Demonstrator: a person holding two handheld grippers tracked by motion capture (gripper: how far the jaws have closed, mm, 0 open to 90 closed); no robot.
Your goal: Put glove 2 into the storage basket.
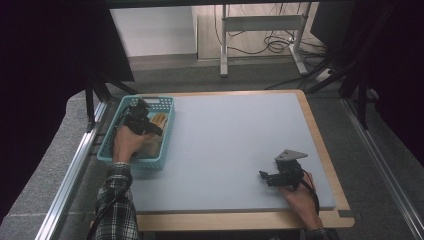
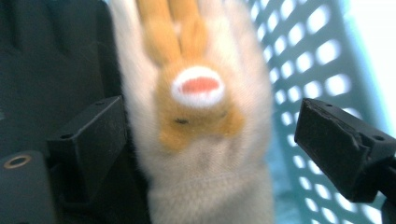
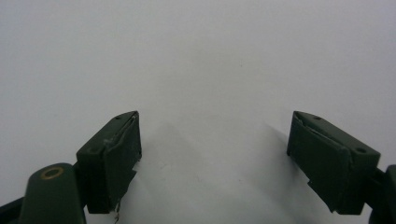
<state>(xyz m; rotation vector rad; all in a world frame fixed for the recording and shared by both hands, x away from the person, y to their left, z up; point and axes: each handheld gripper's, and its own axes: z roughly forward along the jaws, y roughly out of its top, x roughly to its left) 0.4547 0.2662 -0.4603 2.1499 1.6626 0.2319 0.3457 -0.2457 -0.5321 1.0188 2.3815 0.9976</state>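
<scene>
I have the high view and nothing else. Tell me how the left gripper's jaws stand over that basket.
Observer: The left gripper is open in its own view; the cream glove lies between the jaws, and the right-hand pad stands clear of it.
Operator: Describe that glove.
Observer: It is fuzzy, with orange fingers and an orange patch bearing a white oval with red in it.
Operator: Report what lies beside it in the basket.
Observer: A dark glove lies against its left side.
Operator: Now the right gripper.
Observer: The right gripper is open, nothing between its jaws, over the bare grey mat.
</scene>
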